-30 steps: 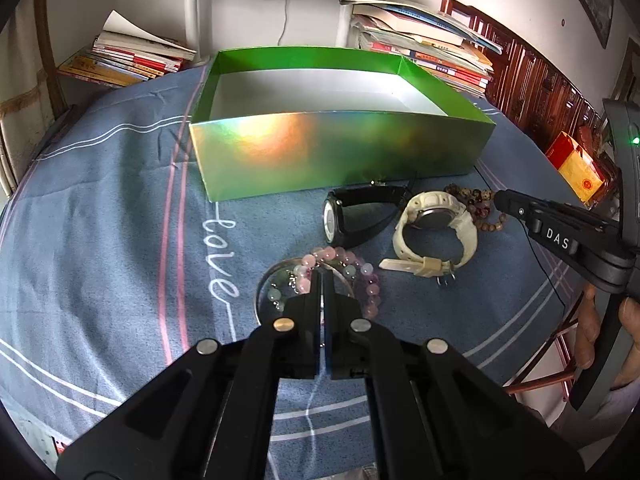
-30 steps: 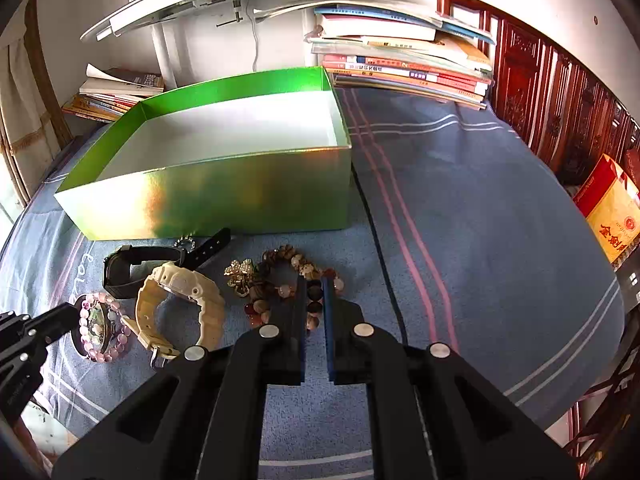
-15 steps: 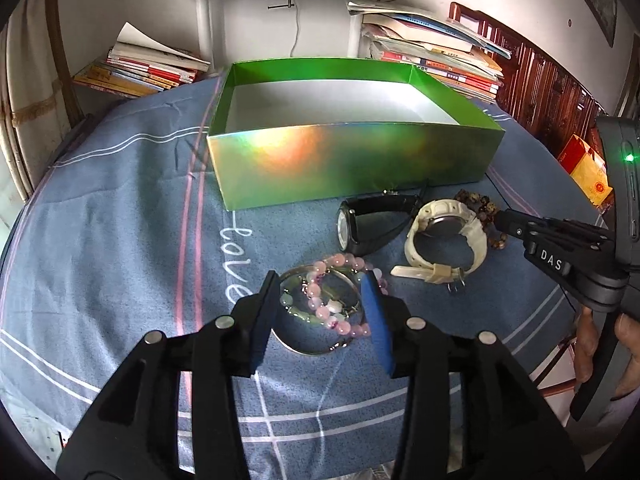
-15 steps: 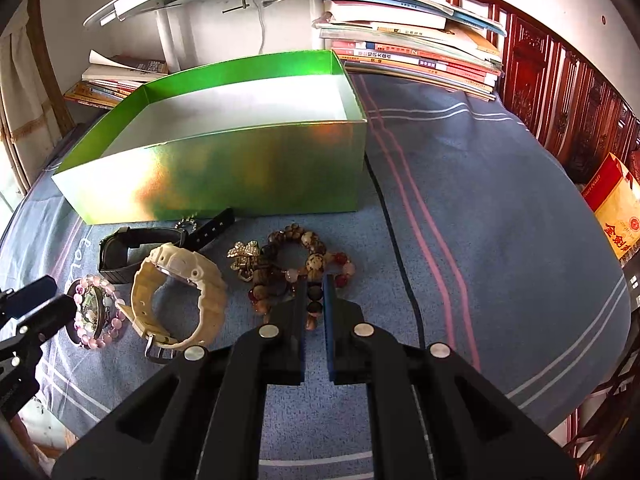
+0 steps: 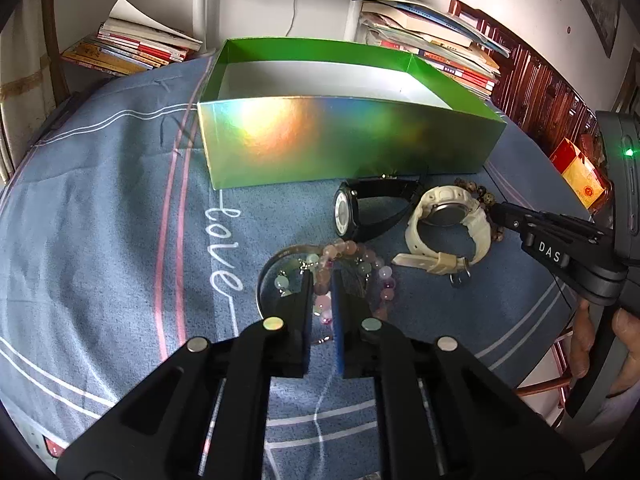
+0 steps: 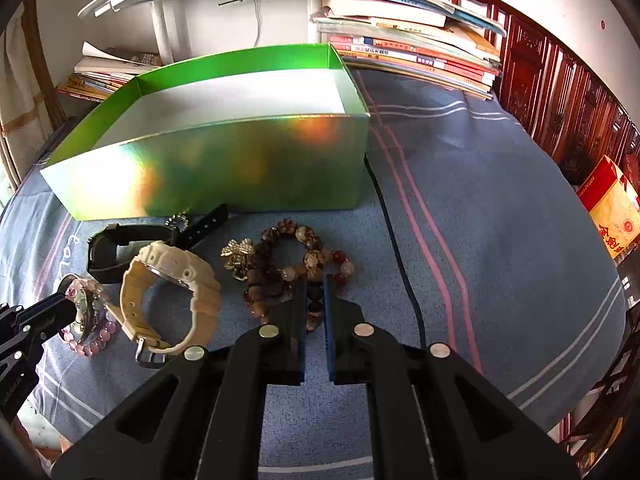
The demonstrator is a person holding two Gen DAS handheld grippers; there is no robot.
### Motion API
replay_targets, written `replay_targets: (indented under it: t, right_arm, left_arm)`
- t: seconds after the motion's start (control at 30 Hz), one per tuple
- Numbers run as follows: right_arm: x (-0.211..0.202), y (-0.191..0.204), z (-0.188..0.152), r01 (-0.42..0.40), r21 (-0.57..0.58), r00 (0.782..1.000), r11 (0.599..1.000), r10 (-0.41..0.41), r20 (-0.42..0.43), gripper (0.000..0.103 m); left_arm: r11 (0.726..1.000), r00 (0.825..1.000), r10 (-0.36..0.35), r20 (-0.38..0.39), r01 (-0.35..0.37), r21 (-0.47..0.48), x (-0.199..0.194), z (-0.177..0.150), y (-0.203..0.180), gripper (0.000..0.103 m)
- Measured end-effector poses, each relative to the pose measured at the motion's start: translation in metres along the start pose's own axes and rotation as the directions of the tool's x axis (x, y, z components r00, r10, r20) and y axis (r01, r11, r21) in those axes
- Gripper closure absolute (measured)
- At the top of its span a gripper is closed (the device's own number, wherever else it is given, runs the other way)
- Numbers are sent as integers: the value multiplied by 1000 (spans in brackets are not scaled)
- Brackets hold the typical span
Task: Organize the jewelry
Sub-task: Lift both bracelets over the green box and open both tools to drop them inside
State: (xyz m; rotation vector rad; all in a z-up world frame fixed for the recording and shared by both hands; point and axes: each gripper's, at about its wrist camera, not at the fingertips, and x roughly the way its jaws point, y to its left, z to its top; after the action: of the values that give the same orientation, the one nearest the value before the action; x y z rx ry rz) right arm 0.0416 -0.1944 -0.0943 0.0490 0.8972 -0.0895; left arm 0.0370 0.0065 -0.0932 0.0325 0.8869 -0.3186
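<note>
Left tongs (image 5: 321, 276) nearly together, pinching the near arc of the pink bead bracelet (image 5: 352, 250), which lies with a silver bangle (image 5: 264, 276) on the bench (image 5: 120, 220); grip at the rim probably suits a lift.

Right tongs (image 6: 315, 286) likewise narrowed over the brown bead bracelet (image 6: 304, 248); true clamp: cannot tell.

Green box (image 5: 348, 140) sits open just beyond, apparently the destination.

Black watch (image 5: 360, 212) and cream watch (image 5: 448, 224) lie between, untouched.
</note>
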Motion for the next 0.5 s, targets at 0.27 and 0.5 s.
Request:
replay_targets:
  t: [0.27, 0.5]
  right_arm:
    - [-29, 5, 10, -17, -14, 996, 1000, 18, 89, 95]
    - [-30, 11, 10, -25, -34, 996, 999, 28, 86, 95]
  left_arm:
    - [1000, 998, 2, 69, -2, 0, -25, 10, -2, 95]
    - [1000, 993, 13, 120, -15, 13, -41, 16, -4, 95]
